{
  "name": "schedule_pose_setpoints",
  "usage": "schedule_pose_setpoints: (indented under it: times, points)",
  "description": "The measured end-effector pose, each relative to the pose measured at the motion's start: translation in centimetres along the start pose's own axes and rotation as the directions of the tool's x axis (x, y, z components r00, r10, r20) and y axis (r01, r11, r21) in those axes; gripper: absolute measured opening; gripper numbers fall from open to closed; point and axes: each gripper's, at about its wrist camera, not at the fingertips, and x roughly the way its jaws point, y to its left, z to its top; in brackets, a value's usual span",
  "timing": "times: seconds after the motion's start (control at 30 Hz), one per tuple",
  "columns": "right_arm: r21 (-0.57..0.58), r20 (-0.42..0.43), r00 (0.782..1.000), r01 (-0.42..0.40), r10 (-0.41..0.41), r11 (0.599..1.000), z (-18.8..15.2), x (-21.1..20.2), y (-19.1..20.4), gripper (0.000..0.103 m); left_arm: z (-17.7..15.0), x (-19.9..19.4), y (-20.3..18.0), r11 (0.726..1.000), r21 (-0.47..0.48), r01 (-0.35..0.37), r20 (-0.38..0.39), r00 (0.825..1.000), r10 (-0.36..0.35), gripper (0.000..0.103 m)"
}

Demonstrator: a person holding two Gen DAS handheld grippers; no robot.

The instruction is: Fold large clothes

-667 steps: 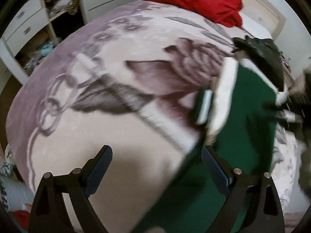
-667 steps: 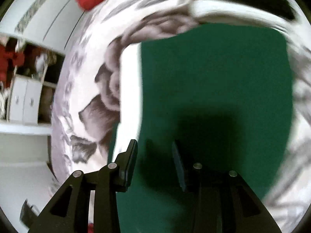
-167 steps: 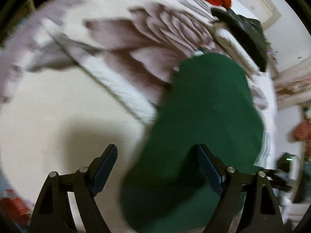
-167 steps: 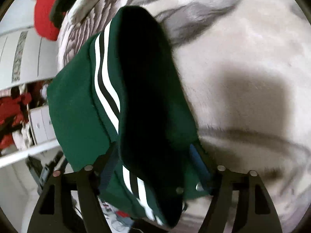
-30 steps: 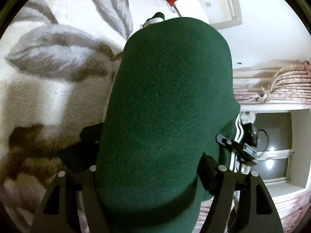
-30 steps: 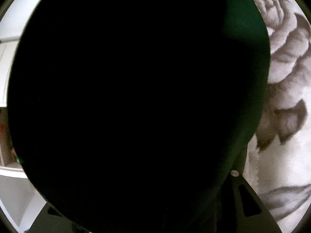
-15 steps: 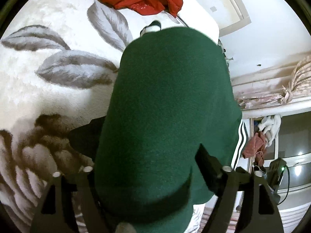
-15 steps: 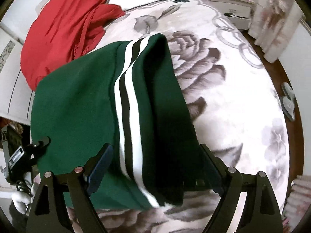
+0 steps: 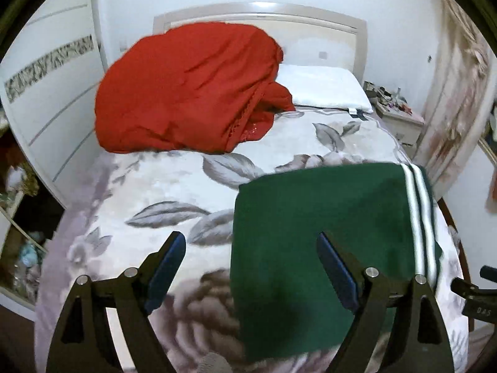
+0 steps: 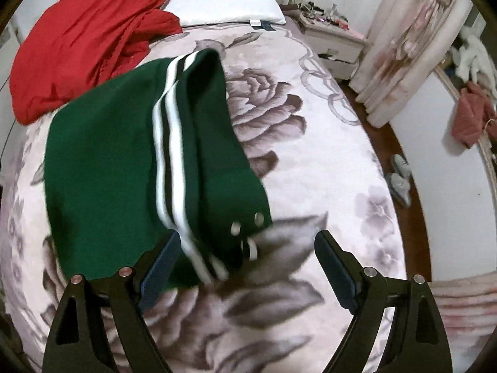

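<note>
While both grippers are hanging empty above the bed, the entry is reading near to far.

Item 1: left gripper (image 9: 251,264), jaws spread wide, holding nothing; its right finger is sitting over green cloth, its left finger over bare blanket.

Item 2: right gripper (image 10: 247,267), jaws likewise wide and empty; the snap-buttoned corner of the garment is lying just ahead, between the fingers.

Item 3: green garment (image 9: 326,217), folded into a thick rectangle with 2 white stripes along one edge, lying ahead of both grippers on the floral blanket (image 9: 174,186). The striped flap (image 10: 174,143) is riding up loosely on top.

Item 4: red cloth (image 9: 186,90), heaped well beyond the garment; white pillow (image 9: 323,87) farther still, beside it.

Handling note, as judgement: the fold is looking nearly complete. Finishing well is probably calling for flattening the raised striped flap, squaring the corners, and pressing lightly, since thick fleece is tending to spring open.
</note>
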Motion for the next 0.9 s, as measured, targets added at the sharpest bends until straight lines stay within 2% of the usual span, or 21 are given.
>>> schedule_pose_setpoints:
  times: [0.07, 0.13, 0.2, 0.43, 0.6, 0.73, 0.9]
  points:
    - [-0.008, 0.018, 1.000, 0.012, -0.012, 1.000, -2.5, -2.8, 1.3, 0.090, -1.3, -2.9, -0.2, 1.000, -0.007, -0.008, -0.001, 1.000, 0.008, 0.086]
    - [-0.006, 0.041, 0.999, 0.017, -0.017, 1.000, -4.5, -5.7, 0.9, 0.090, -2.2, -6.3, -0.3, 1.000, -0.023, -0.013, 0.009, 1.000, 0.014, 0.086]
    - [-0.017, 0.064, 0.998, 0.020, -0.019, 1.000, -5.0, -7.6, -1.0, 0.090, -2.5, -9.4, -0.3, 0.999, -0.042, -0.014, 0.019, 1.000, 0.015, 0.086]
    - [-0.024, 0.188, 0.982, 0.038, -0.032, 0.999, -10.7, -20.6, -4.1, 0.090, -3.4, -21.8, -0.7, 0.999, -0.046, -0.007, 0.040, 0.999, 0.009, 0.086]
    - [-0.036, 0.272, 0.962, 0.046, -0.035, 0.998, -14.8, -30.5, -6.0, 0.090, -4.2, -30.3, -0.5, 0.999, -0.034, -0.016, 0.055, 0.998, 0.018, 0.086]
    - [-0.047, 0.308, 0.951, 0.029, -0.013, 0.998, -17.6, -36.7, -7.3, 0.090, -4.8, -35.3, -0.6, 0.999, -0.040, -0.025, 0.056, 0.998, 0.027, 0.086]
    - [-0.056, 0.353, 0.936, 0.015, 0.006, 0.998, -20.1, -42.5, -8.9, 0.090, -5.5, -39.7, -0.9, 0.998, -0.050, -0.042, 0.084, 0.995, 0.046, 0.086]
